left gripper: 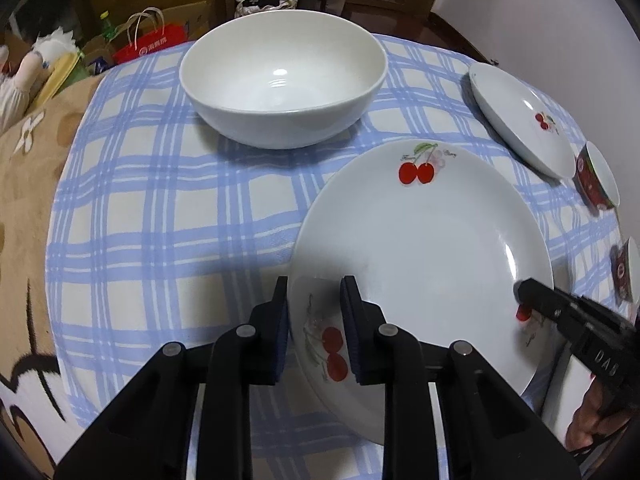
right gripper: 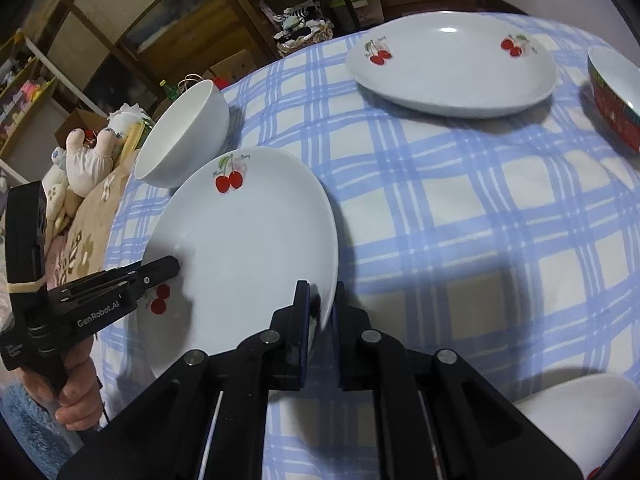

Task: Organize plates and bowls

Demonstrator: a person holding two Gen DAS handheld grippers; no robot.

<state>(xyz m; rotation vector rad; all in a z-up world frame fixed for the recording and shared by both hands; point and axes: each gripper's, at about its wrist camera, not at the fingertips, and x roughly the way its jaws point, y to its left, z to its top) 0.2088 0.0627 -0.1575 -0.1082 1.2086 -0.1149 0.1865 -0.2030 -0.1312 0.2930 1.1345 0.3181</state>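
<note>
i've got both grippers on the near cherry plate (left gripper: pixel 424 248): left gripper (left gripper: pixel 316 320) straddles its rim, right gripper (right gripper: pixel 320 312) is clamped on the opposite edge. white bowl (left gripper: pixel 282 80) sits just behind that plate, second cherry plate (right gripper: pixel 452 64) well apart on the checked cloth (left gripper: pixel 160 208).

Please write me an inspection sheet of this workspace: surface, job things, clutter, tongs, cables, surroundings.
Surface: blue checked tablecloth.
Job things: near cherry plate gripped at two edges; second cherry plate further away; white bowl upright; red patterned bowl at right.
Clutter: nothing seen on the cloth.
Tongs: left tongs straddle the plate rim, not clearly closed; right tongs closed on the opposite rim.
Cables: nothing seen.
Surroundings: stuffed toy, red paper bag, wooden furniture.
</note>
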